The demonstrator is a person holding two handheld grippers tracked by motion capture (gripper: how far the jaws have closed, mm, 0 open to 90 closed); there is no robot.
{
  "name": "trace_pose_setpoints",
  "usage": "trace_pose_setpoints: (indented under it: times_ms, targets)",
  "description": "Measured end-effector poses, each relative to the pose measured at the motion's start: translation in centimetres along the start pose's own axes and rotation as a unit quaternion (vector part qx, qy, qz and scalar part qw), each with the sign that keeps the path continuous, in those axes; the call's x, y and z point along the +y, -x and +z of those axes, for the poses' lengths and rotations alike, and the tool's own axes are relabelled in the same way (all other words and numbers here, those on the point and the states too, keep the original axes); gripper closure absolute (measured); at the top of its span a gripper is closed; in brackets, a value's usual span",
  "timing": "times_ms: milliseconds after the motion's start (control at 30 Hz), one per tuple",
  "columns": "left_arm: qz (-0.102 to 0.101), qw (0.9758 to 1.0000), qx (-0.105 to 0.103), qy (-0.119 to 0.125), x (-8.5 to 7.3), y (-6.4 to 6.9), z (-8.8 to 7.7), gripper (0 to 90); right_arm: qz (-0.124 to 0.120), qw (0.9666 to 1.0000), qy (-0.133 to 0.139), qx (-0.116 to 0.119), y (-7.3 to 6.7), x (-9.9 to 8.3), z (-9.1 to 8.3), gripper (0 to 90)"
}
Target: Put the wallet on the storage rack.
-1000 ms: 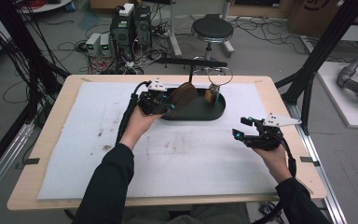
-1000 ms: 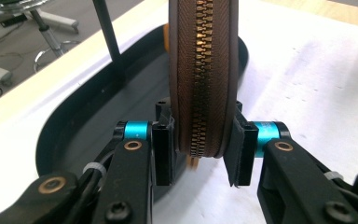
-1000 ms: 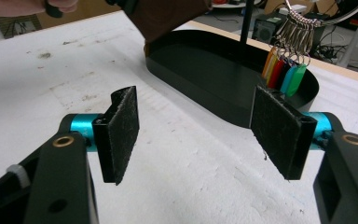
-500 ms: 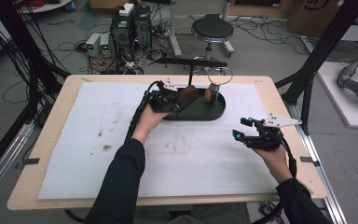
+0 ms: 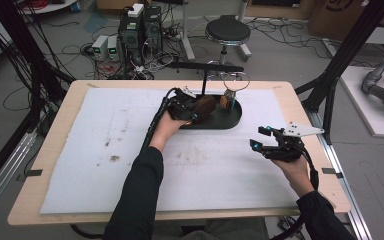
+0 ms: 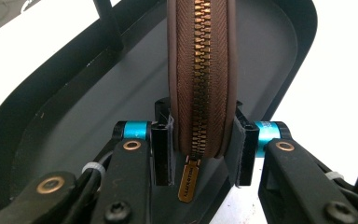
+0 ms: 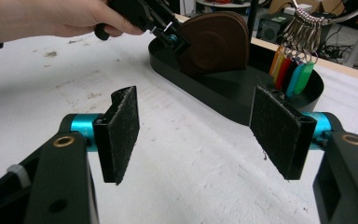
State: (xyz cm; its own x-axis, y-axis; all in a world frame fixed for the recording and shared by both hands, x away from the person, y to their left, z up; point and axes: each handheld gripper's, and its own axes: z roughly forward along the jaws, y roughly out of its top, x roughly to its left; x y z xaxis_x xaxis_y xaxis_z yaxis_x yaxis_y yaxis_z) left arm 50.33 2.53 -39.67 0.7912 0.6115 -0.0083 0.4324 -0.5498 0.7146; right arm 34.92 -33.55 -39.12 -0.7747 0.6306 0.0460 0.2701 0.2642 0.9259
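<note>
A brown round zip pouch (image 6: 200,70) stands on edge over the black oval tray (image 6: 65,107), its brass zipper facing the camera. My left gripper (image 6: 203,149) is shut on the pouch, one pad on each side of its lower edge. From above, the left gripper (image 5: 192,114) holds the pouch (image 5: 205,106) at the tray's (image 5: 235,119) left end. My right gripper (image 5: 260,137) hovers open and empty above the white mat at the right, its pads (image 7: 121,130) wide apart. A ring of coloured key tags (image 7: 293,70) hangs over the tray's right end.
A black T-shaped stand (image 5: 204,67) rises from the tray's back edge. A white mat (image 5: 80,150) covers most of the wooden table, with dirty marks on its left part. A stool (image 5: 227,31) and computer boxes stand on the floor beyond.
My left gripper has carried the pouch to the right and down, from above the tray's left end into the tray. The right gripper has stayed put.
</note>
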Motion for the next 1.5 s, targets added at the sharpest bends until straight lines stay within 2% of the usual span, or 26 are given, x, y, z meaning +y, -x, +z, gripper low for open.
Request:
trace_pose_setpoints:
  times_ms: [167, 333, 400, 533, 700, 800, 900, 1100, 1233, 1433, 1500]
  targets:
    - [-0.012, 0.9998, -0.017, -0.004, 0.0, -0.3, -0.2, 67.8, 0.0, 1.0, 0.001, 0.0, 0.0, 0.0, 0.0, 33.7]
    - [-0.019, 0.9997, -0.012, 0.003, -0.1, -0.3, -0.1, 65.5, 0.0, 1.0, -0.005, 0.001, -0.1, 0.0, 0.1, 33.7]
    - [-0.014, 0.9998, -0.008, 0.007, 0.0, -0.1, 0.1, 64.1, -0.001, 1.0, -0.004, 0.001, -0.1, 0.0, 0.1, 33.7]
    - [-0.02, 0.9997, -0.003, 0.012, 0.0, 0.0, 0.1, 56.1, 0.001, 1.0, -0.003, 0.0, 0.0, 0.0, 0.0, 33.7]
    - [-0.031, 0.9993, 0.018, 0.013, 0.0, -0.1, -0.5, 42.8, 0.001, 1.0, -0.002, -0.001, 0.0, -0.1, 0.0, 33.7]
    - [-0.029, 0.9981, 0.047, 0.027, -0.2, 0.0, -1.4, 37.9, 0.001, 1.0, 0.0, -0.002, 0.0, -0.1, -0.1, 33.7]
    - [-0.03, 0.9959, 0.069, 0.048, -0.7, 0.2, -2.7, 33.9, -0.002, 1.0, 0.003, -0.005, 0.1, -0.1, -0.1, 33.7]
    - [-0.024, 0.9944, 0.063, 0.081, -2.4, 1.1, -5.7, 32.6, -0.001, 0.9999, 0.004, -0.009, 0.1, -0.1, -0.2, 33.7]
    - [-0.02, 0.9918, 0.059, 0.112, -3.6, 2.1, -8.0, 31.3, 0.001, 0.9999, 0.002, -0.011, 0.2, -0.2, -0.3, 33.7]
    - [-0.015, 0.9856, 0.06, 0.157, -5.9, 3.6, -11.2, 28.8, 0.004, 0.9999, 0.001, -0.016, 0.2, -0.3, -0.3, 33.6]
    - [-0.012, 0.985, 0.053, 0.164, -6.8, 4.0, -11.9, 27.4, 0.002, 0.9998, 0.0, -0.018, 0.3, -0.3, -0.3, 33.6]
